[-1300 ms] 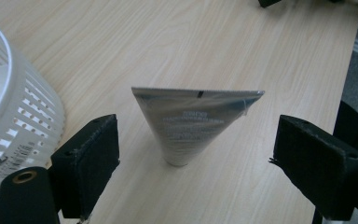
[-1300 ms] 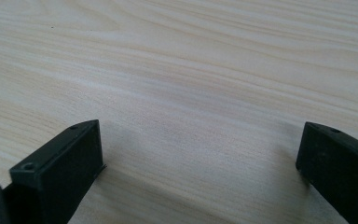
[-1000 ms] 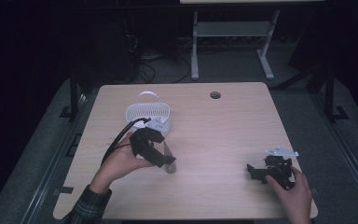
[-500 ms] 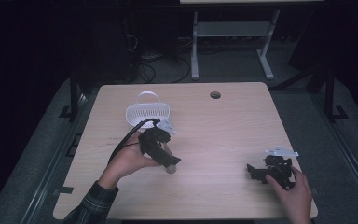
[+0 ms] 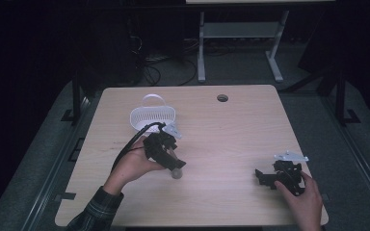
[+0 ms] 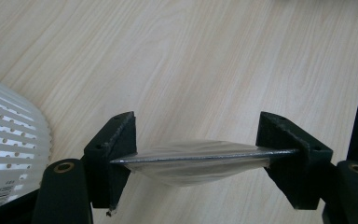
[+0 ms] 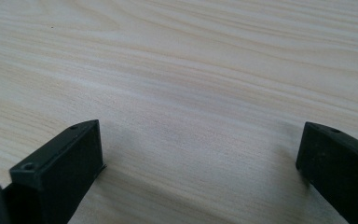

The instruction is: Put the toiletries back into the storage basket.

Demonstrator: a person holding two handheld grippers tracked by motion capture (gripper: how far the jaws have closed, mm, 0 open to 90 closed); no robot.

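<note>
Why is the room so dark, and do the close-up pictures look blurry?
High view: light falls on the table, the room behind stays black. Left gripper view: wood grain sharp, white basket glares. Right gripper view: claw tips cast soft shadows, the far wood blurs.

A white basket (image 5: 152, 117) with a handle stands on the wooden table (image 5: 221, 130). Just in front of it a hand holds the left gripper (image 5: 166, 154), a small round thing (image 5: 176, 173) at its tip. The right gripper (image 5: 274, 175) sits well apart, near the table's right edge.

Left black two-jaw claw (image 5: 171, 161) held tilted in left hand (image 5: 132, 166), jaws clamped. Right black claw (image 5: 265, 178) low in right hand (image 5: 306, 199), jaws wide apart.
</note>
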